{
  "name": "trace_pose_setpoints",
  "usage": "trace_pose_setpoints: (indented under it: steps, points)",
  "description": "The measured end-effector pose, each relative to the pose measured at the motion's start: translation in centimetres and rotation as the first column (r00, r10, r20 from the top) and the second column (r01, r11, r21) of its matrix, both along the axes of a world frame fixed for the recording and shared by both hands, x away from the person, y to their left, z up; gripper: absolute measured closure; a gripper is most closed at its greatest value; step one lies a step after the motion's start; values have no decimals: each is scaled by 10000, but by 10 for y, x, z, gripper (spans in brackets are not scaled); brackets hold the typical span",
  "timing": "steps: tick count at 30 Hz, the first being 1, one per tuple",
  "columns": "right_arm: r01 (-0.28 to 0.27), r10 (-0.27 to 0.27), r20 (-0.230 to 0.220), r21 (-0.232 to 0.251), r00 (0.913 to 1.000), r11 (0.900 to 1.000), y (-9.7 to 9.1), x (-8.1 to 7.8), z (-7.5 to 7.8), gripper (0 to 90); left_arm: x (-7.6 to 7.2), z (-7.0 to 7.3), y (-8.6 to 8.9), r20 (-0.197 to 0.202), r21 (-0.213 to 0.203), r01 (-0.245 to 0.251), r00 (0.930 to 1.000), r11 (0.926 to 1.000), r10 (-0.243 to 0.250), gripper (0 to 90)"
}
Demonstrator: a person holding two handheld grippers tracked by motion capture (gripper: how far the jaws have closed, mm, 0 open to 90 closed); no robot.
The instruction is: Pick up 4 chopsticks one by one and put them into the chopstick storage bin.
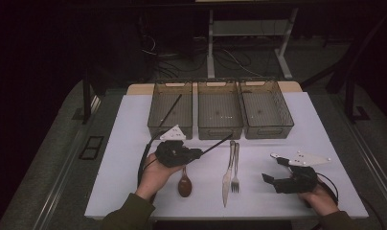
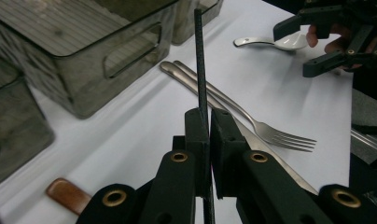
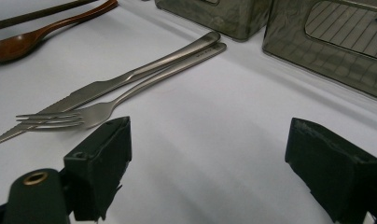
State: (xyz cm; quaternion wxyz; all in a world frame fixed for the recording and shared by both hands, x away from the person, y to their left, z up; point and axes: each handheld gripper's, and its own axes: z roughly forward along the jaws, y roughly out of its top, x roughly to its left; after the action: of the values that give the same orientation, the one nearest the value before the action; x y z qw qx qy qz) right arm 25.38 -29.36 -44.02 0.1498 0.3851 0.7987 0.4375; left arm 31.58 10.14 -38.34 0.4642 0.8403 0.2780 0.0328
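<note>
Clamped between the pads of the left gripper (image 2: 209,126): one black chopstick (image 2: 200,60), jaws closed down to almost nothing on its shaft. Long axis straight out ahead of the claw, in line with the jaws, with most of the length projecting forward and a short stub passing back below the pads. Held clear of the table (image 1: 124,143); in the high view, pointing from the left gripper (image 1: 199,153) away and to the right, tip just short of the middle bin (image 1: 220,130). To the claw's left and slightly ahead: the left bin (image 1: 155,120), with a second chopstick (image 1: 171,111) lying slantwise inside. Judged destination, therefore, that left bin; required first, a swing of the shaft leftward so that the tip clears the near rim. Nearer hand by far: the left. Directly below and ahead of the claw: knife (image 1: 227,182) and fork (image 1: 235,167) side by side, handles toward the bins; behind it, a wooden spoon (image 1: 184,184). Well apart, to the claw's right: the right gripper (image 1: 270,166), jaws spread wide with nothing between them, resting low over bare table. Just beside those jaws, a white spoon (image 2: 270,43). Far tip of the held chopstick cut off at the top edge of the left gripper view; rear end hidden under the gripper body. Bin contents hard to read in the dim light.
</note>
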Motion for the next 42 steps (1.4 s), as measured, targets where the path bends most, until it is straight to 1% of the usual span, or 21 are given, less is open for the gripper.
trace_pose_setpoints:
  steps: [11,22,25,32,33,34,42]
  points:
    - [-6,6,2,-37,10000,10000,0,1,0,142,12,4,18,17,-93,-390,9992,9992,390,854]
    - [66,-66,-4,-19,10000,10000,-1,1,0,142,24,9,35,203,-125,-905,9957,9958,907,854]
    - [69,-69,-8,-13,10000,10000,-1,1,0,142,29,11,39,274,-127,-1048,9941,9944,1051,854]
    - [99,-99,-17,1,9999,10000,-1,1,0,142,42,18,46,506,25,-1387,9891,9903,1384,854]
    - [105,-105,-21,1,9999,9999,-1,1,0,142,44,19,47,510,-13,-1425,9885,9898,1424,854]
    - [103,-103,-19,2,9999,9999,-1,1,0,142,46,19,47,503,5,-1535,9869,9881,1533,854]
    - [98,-98,-8,9,10000,10000,-2,1,0,142,64,27,54,617,46,-1951,9790,9808,1944,854]
